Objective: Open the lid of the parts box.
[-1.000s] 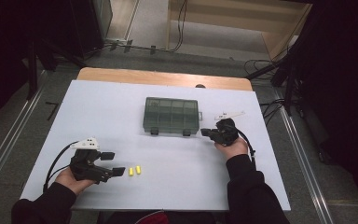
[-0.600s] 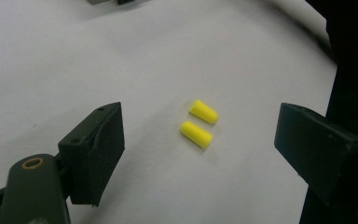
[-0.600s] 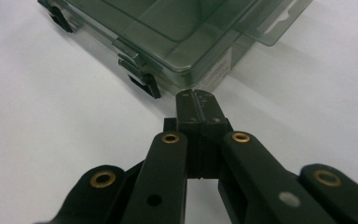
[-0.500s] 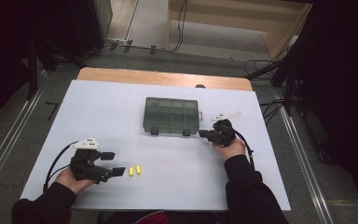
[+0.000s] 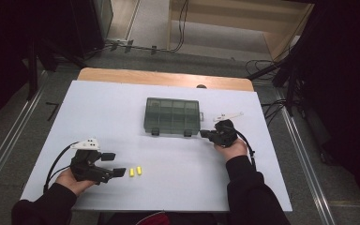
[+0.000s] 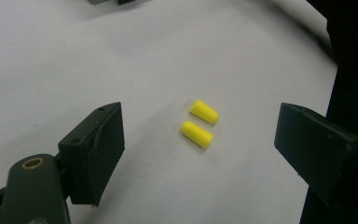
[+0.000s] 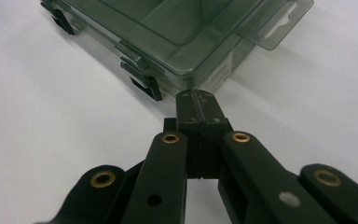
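Nearest the person, the left hand-held gripper (image 5: 113,164) rests on the white surface (image 5: 178,187) with its jaws spread wide and nothing between them. Just beyond its tips lie two yellow foam earplugs (image 6: 200,123), side by side and not touching the jaws. Farther off, the right hand-held gripper (image 7: 198,105) is clenched tight on nothing, its tips at the near corner of the closed dark compartment box (image 5: 172,115), beside one of its front latches (image 7: 142,77).
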`<state>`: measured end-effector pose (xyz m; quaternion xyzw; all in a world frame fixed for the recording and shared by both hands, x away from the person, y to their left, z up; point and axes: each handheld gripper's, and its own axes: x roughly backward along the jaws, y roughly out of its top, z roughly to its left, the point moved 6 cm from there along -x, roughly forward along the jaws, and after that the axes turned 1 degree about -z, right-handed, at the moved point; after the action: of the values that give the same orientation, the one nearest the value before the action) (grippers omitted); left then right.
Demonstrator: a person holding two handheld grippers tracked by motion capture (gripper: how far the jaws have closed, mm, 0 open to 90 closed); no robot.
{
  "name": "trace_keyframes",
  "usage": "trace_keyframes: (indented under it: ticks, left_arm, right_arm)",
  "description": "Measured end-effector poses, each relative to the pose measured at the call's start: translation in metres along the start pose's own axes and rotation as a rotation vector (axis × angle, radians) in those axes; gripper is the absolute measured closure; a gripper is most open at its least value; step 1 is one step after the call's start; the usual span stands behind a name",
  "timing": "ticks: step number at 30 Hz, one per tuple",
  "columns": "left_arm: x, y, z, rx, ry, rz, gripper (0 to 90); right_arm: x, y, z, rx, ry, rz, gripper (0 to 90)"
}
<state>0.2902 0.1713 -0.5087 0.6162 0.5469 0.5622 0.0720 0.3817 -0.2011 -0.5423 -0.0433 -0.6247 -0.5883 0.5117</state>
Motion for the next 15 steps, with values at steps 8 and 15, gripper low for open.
trace_keyframes:
  ticks: [8, 15]
  left_arm:
    - [0.0001, 0.0001, 0.0002, -0.002, 0.003, -0.003, 16.2]
    - [0.0001, 0.0002, 0.0002, -0.002, 0.004, -0.005, 16.2]
  right_arm:
    - [-0.0003, 0.0011, 0.0012, 0.002, 0.013, -0.013, 87.3]
    - [0.0013, 0.0026, 0.0022, 0.009, 0.010, -0.023, 87.3]
